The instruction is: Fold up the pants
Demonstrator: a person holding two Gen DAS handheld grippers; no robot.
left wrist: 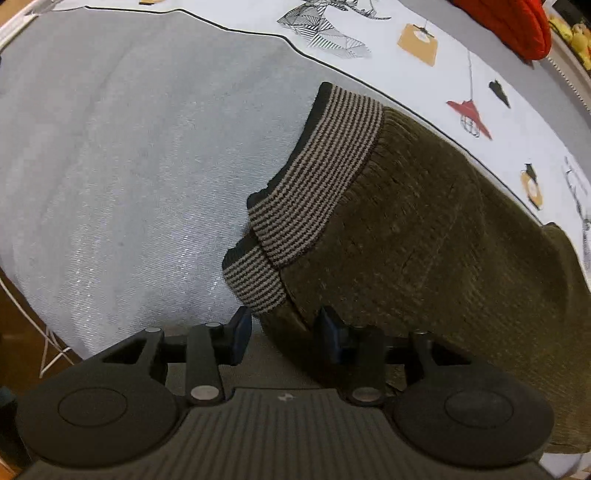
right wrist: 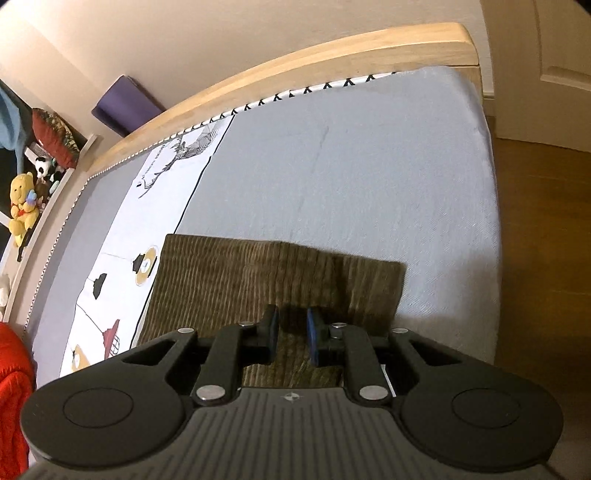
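Observation:
Olive-brown corduroy pants (left wrist: 424,240) lie folded on the grey bed cover, with two striped knit cuffs (left wrist: 325,177) stacked at their left end. My left gripper (left wrist: 283,325) is open, its fingers straddling the near edge of the fabric just below the lower cuff. In the right wrist view the pants (right wrist: 240,280) show as a flat folded rectangle. My right gripper (right wrist: 291,334) is open with a narrow gap, its fingers low over the near part of the fabric, not clamped on it.
The grey bed cover (left wrist: 129,166) has a white printed panel (left wrist: 461,74) behind the pants. A red knit item (left wrist: 509,22) lies at the far corner. A wooden bed frame (right wrist: 295,70) and a shelf with soft toys (right wrist: 22,206) border the bed. Wood floor (right wrist: 543,240) lies to the right.

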